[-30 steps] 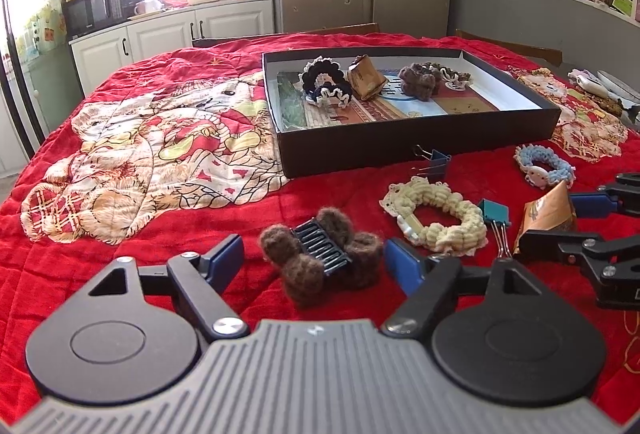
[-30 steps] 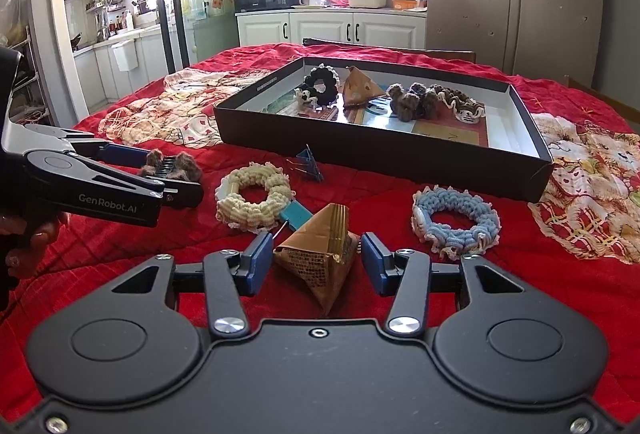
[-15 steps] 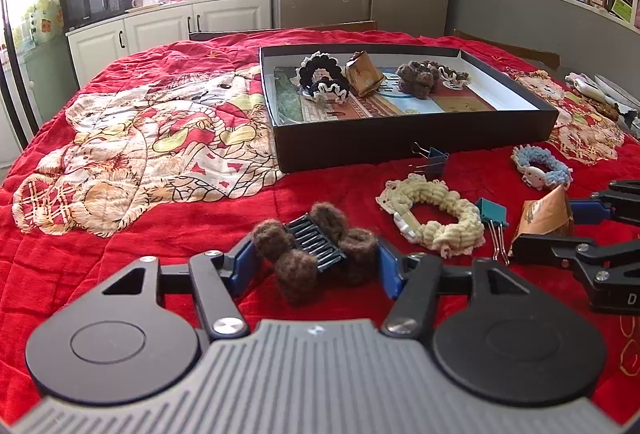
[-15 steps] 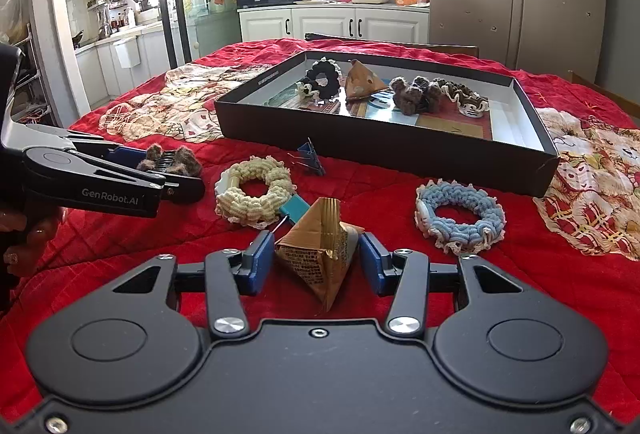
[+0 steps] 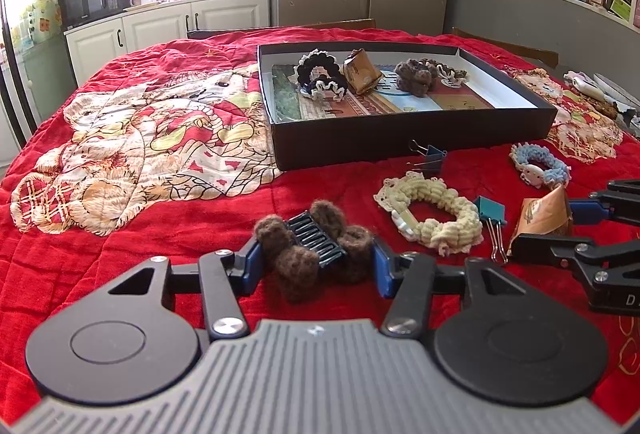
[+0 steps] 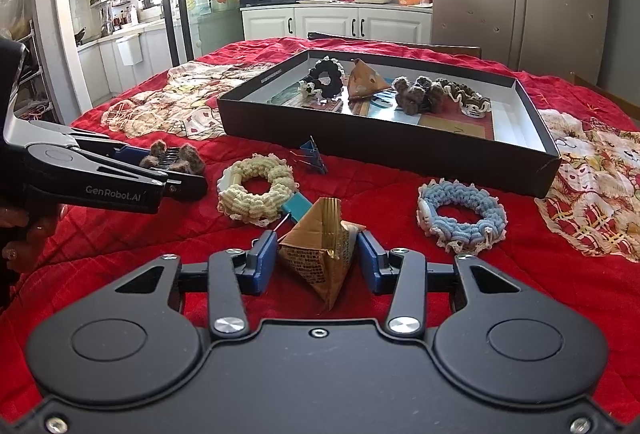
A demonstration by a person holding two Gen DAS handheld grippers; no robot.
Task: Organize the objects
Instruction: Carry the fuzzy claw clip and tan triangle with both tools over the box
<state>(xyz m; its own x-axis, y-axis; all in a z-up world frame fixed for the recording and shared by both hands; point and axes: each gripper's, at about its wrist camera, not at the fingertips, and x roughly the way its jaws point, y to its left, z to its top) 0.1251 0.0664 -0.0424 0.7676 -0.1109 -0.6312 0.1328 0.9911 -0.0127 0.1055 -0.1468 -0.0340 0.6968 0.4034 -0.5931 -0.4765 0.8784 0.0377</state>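
Note:
A brown fuzzy hair clip (image 5: pixel 316 254) lies on the red blanket between the fingers of my left gripper (image 5: pixel 316 266). The jaws are closing and both blue pads touch its fuzzy ends. The right wrist view shows that left gripper (image 6: pixel 188 178) low at the left around the clip (image 6: pixel 172 156). My right gripper (image 6: pixel 318 258) is closing on a gold-brown pyramid packet (image 6: pixel 320 250), with a pad against each side. The black box (image 5: pixel 400 142) behind holds a dark scrunchie, another packet and brown fuzzy pieces.
A cream scrunchie (image 5: pixel 436 222), a teal binder clip (image 5: pixel 490 212), a blue binder clip (image 5: pixel 432 154) and a light blue scrunchie (image 5: pixel 540 166) lie loose on the blanket before the box. A hand (image 6: pixel 20 234) grips the left tool. Kitchen cabinets stand behind.
The left jaws have come in from wide apart until the pads meet the brown hair clip. The right jaws have narrowed slightly onto the packet. Neither hand has shifted.

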